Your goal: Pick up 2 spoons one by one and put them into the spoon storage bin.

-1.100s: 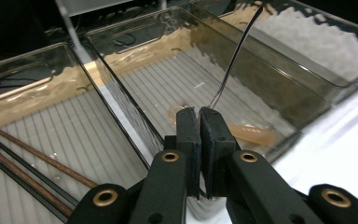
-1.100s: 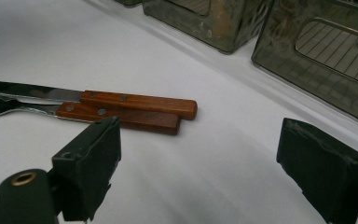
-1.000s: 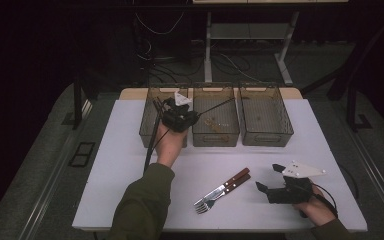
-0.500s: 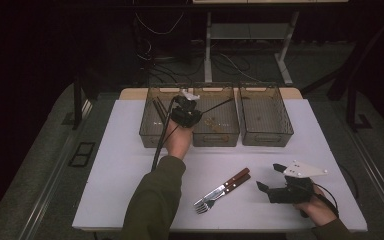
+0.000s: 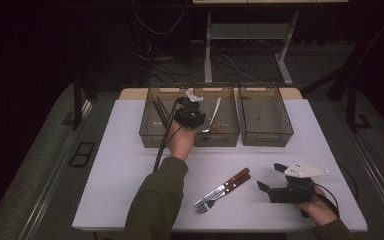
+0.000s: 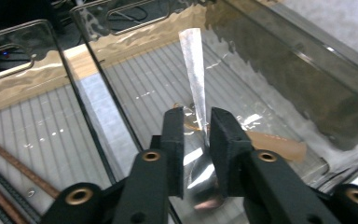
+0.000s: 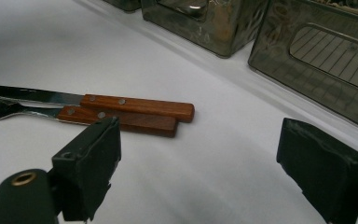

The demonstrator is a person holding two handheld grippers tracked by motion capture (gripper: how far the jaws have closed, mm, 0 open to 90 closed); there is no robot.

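A metal spoon (image 6: 193, 60) lies slanted in the middle clear bin (image 5: 215, 137), handle toward the far wall. My left gripper (image 5: 200, 122) reaches down into that bin. Its jaws (image 6: 196, 123) have just been opening and stand a little apart on either side of the spoon's neck, pads not pressing. On the white table lie a knife (image 5: 230, 182) and a fork (image 5: 215, 197) with wooden handles, side by side. My right gripper (image 5: 271, 176) rests just right of them, wide open with nothing between its jaws (image 7: 200, 140), pointed at the knife (image 7: 135, 106) and fork (image 7: 121, 120).
Three clear bins stand in a row at the table's back. The left bin (image 5: 152, 135) holds dark thin sticks (image 5: 161, 114). A brown flat piece (image 6: 270, 142) lies on the middle bin's floor. The right bin (image 5: 265, 137) stands beside it. Cables trail from both grippers.
My left hand has shifted a little right and down into the middle bin, bringing the spoon with it. The right hand has not moved.
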